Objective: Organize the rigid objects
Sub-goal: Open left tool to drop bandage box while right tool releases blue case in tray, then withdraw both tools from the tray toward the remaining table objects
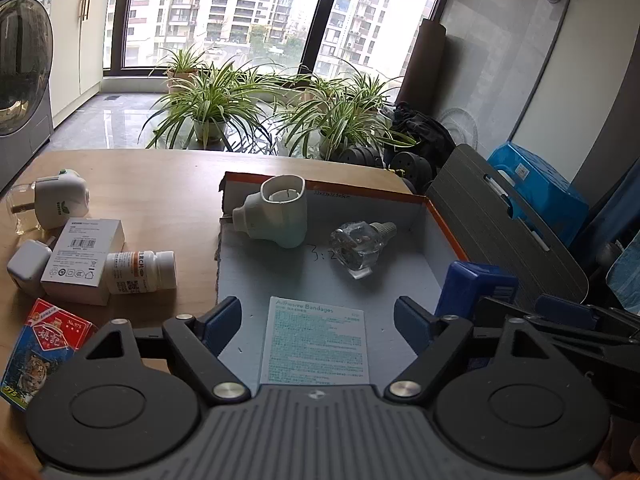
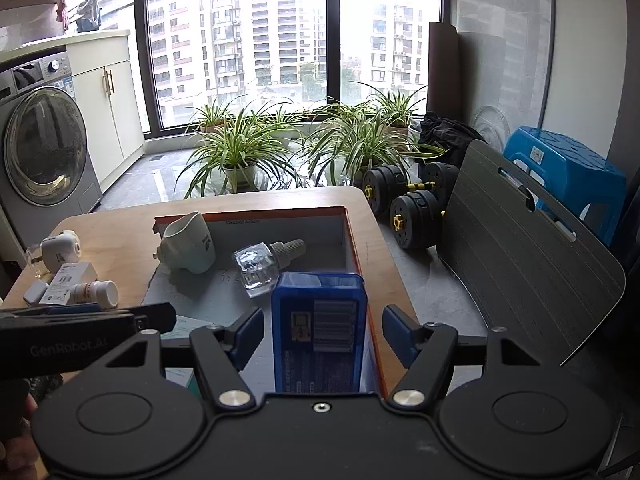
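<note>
An orange-rimmed cardboard box (image 1: 444,232) sits on the wooden table (image 1: 160,184). Inside it lie a white plug-in device (image 1: 276,216), a clear glass bottle (image 1: 358,248) and a pale bandage box (image 1: 316,344). My left gripper (image 1: 316,316) is open, its pads well clear of the bandage box lying flat between them. A blue box (image 2: 320,360) stands upright against the cardboard box's right wall. My right gripper (image 2: 323,320) is open around it, with a gap on each side. Left of the cardboard box lie a pill bottle (image 1: 140,272), a white carton (image 1: 86,260), a charger (image 1: 28,264), another white plug-in device (image 1: 60,200) and a card pack (image 1: 44,344).
A grey chair back (image 2: 520,264) stands just right of the table. Black dumbbells (image 2: 412,204), potted plants (image 2: 240,152) and a blue stool (image 2: 568,172) are on the floor beyond. A washing machine (image 2: 44,152) is at the far left.
</note>
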The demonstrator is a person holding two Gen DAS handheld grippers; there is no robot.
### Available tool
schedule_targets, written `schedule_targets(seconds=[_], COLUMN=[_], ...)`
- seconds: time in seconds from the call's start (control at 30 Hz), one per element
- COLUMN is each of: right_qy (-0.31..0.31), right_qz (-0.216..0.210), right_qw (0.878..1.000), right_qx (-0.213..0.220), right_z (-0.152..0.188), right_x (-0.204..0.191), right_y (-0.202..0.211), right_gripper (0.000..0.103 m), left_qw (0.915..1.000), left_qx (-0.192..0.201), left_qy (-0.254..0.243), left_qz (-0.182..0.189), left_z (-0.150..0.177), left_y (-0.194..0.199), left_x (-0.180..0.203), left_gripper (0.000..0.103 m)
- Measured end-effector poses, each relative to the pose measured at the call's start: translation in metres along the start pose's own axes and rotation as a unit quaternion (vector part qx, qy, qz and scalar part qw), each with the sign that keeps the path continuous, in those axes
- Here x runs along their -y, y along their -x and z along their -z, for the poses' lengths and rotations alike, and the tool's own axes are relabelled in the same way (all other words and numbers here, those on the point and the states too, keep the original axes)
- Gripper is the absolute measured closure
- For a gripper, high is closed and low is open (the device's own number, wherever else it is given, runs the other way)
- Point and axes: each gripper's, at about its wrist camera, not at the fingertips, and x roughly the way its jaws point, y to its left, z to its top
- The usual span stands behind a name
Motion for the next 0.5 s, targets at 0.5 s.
schedule_targets(seconds=[0.5], right_qy=[-0.01], right_qz=[-0.038], right_qw=[0.999], right_qx=[0.012], right_z=[0.011], right_x=[-0.023], right_y=[0.038], right_gripper=[0.017], left_qw=[0.9986], left_qx=[0.021], left_qy=[0.006], left_qz=[-0.047], left_z=[0.009], left_y=[0.052], left_x=[-0.024], left_gripper=[0.008])
